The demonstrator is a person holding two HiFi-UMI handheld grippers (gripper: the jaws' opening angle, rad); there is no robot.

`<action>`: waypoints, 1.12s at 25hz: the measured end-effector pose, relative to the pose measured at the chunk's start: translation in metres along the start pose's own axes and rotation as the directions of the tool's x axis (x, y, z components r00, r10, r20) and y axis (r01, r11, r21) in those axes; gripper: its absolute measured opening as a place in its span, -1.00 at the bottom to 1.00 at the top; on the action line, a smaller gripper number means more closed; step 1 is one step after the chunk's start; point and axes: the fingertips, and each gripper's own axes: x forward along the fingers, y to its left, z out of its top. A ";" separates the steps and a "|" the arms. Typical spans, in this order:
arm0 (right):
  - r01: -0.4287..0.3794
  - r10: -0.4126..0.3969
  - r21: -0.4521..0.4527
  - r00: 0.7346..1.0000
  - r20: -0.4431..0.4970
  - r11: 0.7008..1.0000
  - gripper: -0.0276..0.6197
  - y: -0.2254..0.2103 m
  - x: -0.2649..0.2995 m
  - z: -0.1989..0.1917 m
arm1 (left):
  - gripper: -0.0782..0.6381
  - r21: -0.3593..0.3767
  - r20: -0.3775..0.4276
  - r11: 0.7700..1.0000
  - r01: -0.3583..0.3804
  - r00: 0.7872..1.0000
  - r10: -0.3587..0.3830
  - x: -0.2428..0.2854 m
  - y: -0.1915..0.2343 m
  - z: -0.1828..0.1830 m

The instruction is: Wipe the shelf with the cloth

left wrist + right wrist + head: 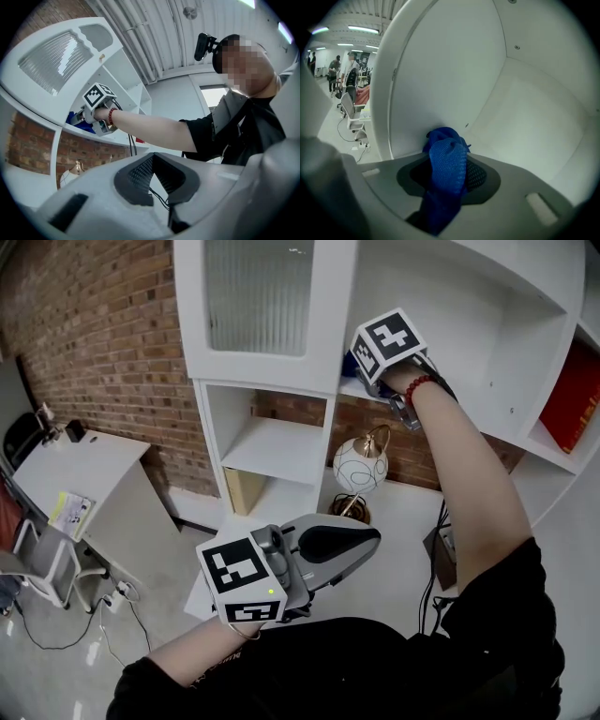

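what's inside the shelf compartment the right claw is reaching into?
Only the blue cloth, clamped in the right claw, by the side wall; the remaining walls show bare white. The floor beneath the claw is covered by it.

Cloth (446,159): bright blue, fine knit weave
Shelf (277,442): plain white
Wall (103,343): red-brown brick, pale mortar
Marker cube (386,341): black squares on white
Lamp globe (360,465): white, thin dark lines

Blue knitted cloth (446,164), smooth matt white shelf (525,117), rough brick wall (103,352)
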 end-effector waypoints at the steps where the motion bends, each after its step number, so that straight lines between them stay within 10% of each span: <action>1: 0.020 -0.020 -0.008 1.000 -0.003 1.000 -0.48 -0.001 -0.001 -0.001 | -0.79 0.001 -0.004 1.000 0.002 1.000 -0.002 0.002 -0.002 -0.001; 28: 0.400 -0.376 0.171 0.913 -0.155 0.900 -0.49 -0.178 -0.073 -0.147 | -0.79 -0.022 -0.052 0.984 0.176 0.983 -0.177 0.067 -0.028 -0.019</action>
